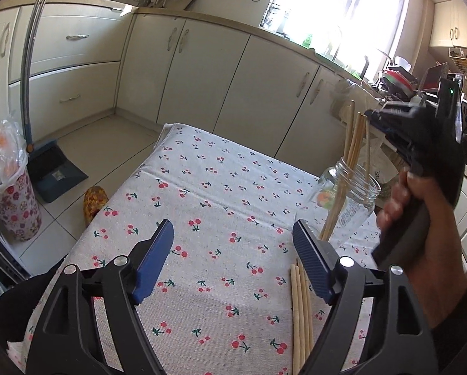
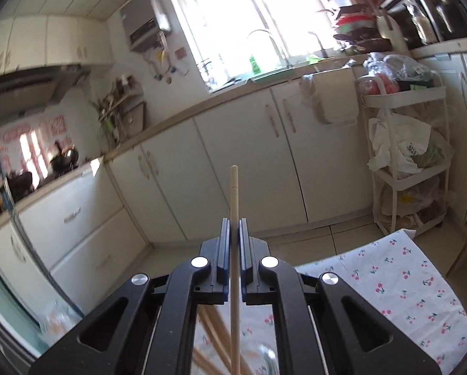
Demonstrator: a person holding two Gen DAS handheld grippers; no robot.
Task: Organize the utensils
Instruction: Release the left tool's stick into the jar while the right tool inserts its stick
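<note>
Pinching one chopstick [image 2: 234, 206] between clenched jaws, the right gripper [image 2: 234, 228] holds it near its top end, above the glass jar [image 1: 346, 193] at 3 o'clock on the worktop [image 1: 208, 193]. Several chopsticks [image 1: 352, 143] already stand in that jar. The left gripper [image 1: 233, 240] hovers with jaws released, holding nothing; loose chopsticks [image 1: 300, 312] lie just beside its right jaw at 5 o'clock. The sticks look light, stiff and slim, likely to roll; a mid-shaft pinch suits. The jar looks fragile and tippy.
</note>
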